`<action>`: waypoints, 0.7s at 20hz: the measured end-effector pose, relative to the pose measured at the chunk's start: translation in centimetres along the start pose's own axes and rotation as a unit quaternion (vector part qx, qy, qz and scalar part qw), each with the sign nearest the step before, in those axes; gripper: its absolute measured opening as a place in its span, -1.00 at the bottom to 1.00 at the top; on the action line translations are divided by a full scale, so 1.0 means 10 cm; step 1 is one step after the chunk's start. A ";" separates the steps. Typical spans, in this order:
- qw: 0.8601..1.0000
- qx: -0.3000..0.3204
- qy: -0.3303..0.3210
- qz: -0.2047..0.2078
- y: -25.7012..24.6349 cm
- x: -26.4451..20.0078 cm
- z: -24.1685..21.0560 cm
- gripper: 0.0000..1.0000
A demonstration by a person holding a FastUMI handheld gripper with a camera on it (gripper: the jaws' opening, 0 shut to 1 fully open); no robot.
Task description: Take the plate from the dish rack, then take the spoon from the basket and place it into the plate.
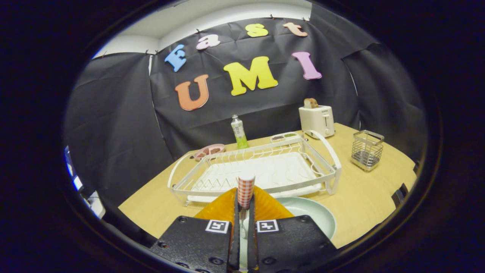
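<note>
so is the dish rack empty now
Empty: the dish rack holds nothing on its bare wires, and the plate lies on the table in front of it.

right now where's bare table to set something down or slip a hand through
Bare wood lies between the dish rack and the wire basket, and ahead of the basket toward the table edge. A smaller patch sits left of the rack. Crowded: behind the rack, with bottle, toaster and small dishes. The gripper, shut on the spoon, hangs over the plate.
</note>
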State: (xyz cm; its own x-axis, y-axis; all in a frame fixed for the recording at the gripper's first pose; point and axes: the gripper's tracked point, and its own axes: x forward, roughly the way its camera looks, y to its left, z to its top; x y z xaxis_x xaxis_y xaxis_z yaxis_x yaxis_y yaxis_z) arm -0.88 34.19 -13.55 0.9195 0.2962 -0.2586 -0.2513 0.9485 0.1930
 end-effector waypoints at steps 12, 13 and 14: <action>0.997 -0.020 -0.056 -0.039 -0.40 -0.06 0.24 1.00; 0.997 -0.019 -0.061 -0.043 -0.44 -0.08 0.28 1.00; 0.997 -0.017 -0.065 -0.047 -0.49 -0.09 0.30 1.00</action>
State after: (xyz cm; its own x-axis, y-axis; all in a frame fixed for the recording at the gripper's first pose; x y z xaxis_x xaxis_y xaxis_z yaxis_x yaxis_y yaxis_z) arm 0.45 28.96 -11.45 0.9702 0.1913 -0.1487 -0.1705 0.9751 0.1418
